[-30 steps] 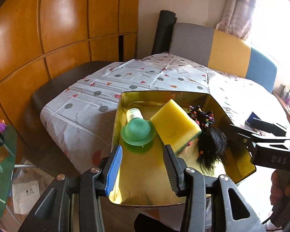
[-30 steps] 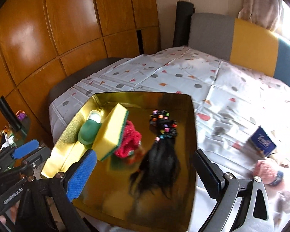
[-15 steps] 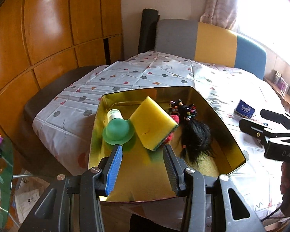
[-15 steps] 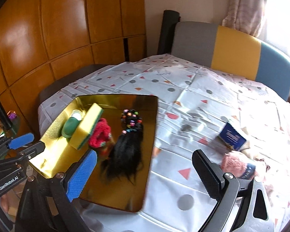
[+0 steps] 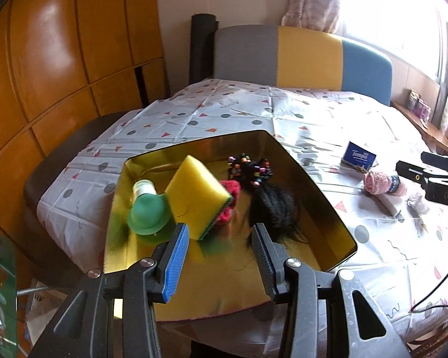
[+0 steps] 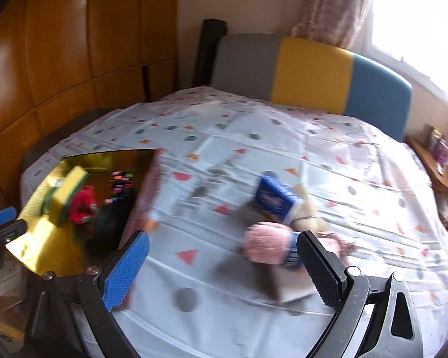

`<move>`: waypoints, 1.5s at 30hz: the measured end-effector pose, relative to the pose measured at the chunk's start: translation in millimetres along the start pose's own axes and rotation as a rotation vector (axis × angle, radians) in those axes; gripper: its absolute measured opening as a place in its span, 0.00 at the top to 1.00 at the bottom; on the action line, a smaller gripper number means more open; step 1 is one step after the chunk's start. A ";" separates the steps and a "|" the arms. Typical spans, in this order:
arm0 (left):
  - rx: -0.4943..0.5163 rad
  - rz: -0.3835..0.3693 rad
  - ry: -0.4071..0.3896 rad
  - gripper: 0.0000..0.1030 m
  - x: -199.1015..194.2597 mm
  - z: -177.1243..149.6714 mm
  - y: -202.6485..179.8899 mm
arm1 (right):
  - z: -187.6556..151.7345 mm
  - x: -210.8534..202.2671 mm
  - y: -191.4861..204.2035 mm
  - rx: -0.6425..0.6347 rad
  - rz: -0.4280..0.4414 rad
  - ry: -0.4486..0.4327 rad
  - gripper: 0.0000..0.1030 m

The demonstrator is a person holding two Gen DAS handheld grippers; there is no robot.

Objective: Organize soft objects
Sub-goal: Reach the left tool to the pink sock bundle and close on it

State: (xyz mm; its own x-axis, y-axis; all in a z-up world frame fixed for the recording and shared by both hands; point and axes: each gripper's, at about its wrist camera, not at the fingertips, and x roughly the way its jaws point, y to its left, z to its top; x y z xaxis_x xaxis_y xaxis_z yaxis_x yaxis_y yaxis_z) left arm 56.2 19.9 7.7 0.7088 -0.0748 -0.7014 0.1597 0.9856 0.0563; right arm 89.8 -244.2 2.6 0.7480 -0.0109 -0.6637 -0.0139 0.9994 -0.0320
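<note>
Nearest: my left gripper [image 5: 221, 240], jaws partly apart, nothing between the pads; it hangs over the near end of the gold tray [image 5: 322, 191].
My right gripper [image 6: 224, 256], jaws wide apart, nothing held; it sits above the patterned tablecloth [image 6: 254, 155], the pink yarn ball [image 6: 267, 246] showing between the fingers but apart from both pads.

In the tray, near to far:
- green hat-shaped piece [image 5: 147, 216], left side, a pale capped bottle [image 5: 143, 186] just behind it;
- yellow sponge with green backing [image 5: 195, 200], tilted, leaning over a red scrunchie [image 5: 228, 208];
- black hairpiece [image 5: 271, 208], right half, its coloured beads [image 5: 249, 167] at the far end.

On the cloth, right of the tray:
- pink yarn ball with a dark blue band;
- blurred beige soft item [image 6: 309, 217] just behind it, touching the blue box;
- blue box [image 6: 276, 201], tilted.

Beyond: a grey, yellow and blue seat back [image 6: 310, 71], wooden panelling [image 5: 59, 59], a curtain [image 6: 334, 9].
</note>
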 end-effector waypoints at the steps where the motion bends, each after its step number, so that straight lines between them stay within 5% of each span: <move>1: 0.008 -0.006 0.001 0.57 0.8 1.5 -4.3 | -1.1 -0.2 -7.8 0.007 -0.016 0.000 0.03; 10: 0.088 -0.036 0.002 0.57 8.3 13.4 -40.8 | -20.9 -0.7 -93.1 0.139 -0.167 -0.008 0.03; 18: 0.147 -0.076 0.012 0.57 16.7 25.5 -76.7 | -35.2 3.1 -146.6 0.337 -0.201 0.047 0.03; 38: 0.212 -0.300 0.146 0.57 56.3 46.3 -169.9 | -49.0 -1.6 -196.3 0.590 -0.229 0.066 0.03; 43: 0.330 -0.362 0.133 0.32 62.6 54.2 -213.9 | -53.2 -7.4 -212.0 0.672 -0.221 0.054 0.03; 45: 0.409 -0.370 0.112 0.32 66.3 57.6 -236.8 | -54.0 -9.1 -215.4 0.690 -0.218 0.052 0.03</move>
State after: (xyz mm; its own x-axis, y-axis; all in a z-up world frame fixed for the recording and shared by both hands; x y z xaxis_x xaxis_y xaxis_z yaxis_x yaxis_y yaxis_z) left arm 105.0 -227.2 -11.2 0.4813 -0.3653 -0.7968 0.6526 0.7562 0.0475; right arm 50.2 -461.1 -24.9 0.6536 -0.1966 -0.7308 0.5663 0.7677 0.3000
